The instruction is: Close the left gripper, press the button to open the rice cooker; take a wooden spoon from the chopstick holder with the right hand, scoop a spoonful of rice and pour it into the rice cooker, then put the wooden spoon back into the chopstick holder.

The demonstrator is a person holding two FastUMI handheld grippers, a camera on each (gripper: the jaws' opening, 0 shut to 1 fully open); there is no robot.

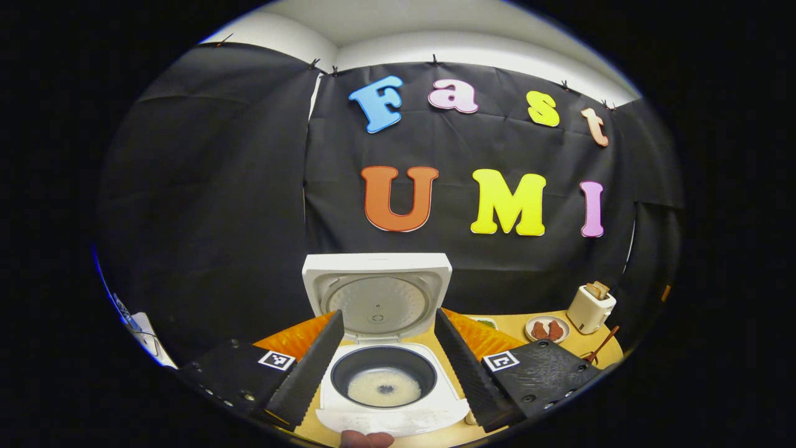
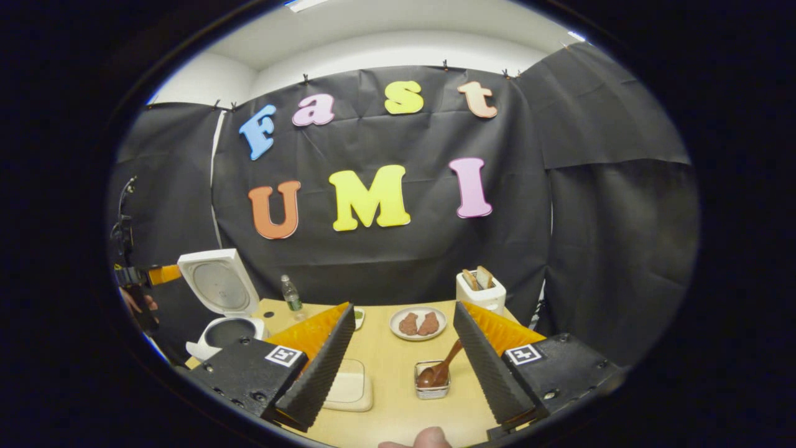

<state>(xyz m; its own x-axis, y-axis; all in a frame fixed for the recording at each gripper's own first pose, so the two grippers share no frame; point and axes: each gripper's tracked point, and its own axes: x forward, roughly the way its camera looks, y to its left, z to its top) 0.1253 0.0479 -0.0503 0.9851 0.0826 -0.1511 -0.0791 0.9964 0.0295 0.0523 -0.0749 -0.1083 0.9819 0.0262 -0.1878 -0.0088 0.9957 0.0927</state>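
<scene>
- Where the left gripper view looks along its own fingers, the left gripper (image 1: 387,367) stands wide apart and empty, one finger on each side of the white rice cooker (image 1: 388,398).
- A fingertip of a person's hand (image 1: 367,439) shows at the bottom edge of that view, just before the cooker's front lip.
- The cooker's white square lid (image 1: 377,297) is up, its round metal inner face turned toward the camera; the dark inner pot (image 1: 384,373) lies open, with a pale patch of rice and water at its bottom.
- Farther right on the tan wooden table (image 1: 510,326): a small plate with two brown pieces of food (image 1: 546,330), a cream toaster with bread slices in it (image 1: 591,307), and a wooden handle (image 1: 603,345) leaning up near the edge.
- In the right gripper view, the right gripper (image 2: 401,367) is also spread wide, holding nothing.
- Between its fingers sits the small clear square chopstick holder (image 2: 431,381), with the brown wooden spoon (image 2: 440,367) resting in it, bowl down, handle slanting up to the right.
- Just left of the holder lies a pale rectangular tray (image 2: 349,386), partly hidden by the finger.
- Beyond, a clear plastic bottle (image 2: 290,296) stands by the black cloth wall (image 2: 591,218).
</scene>
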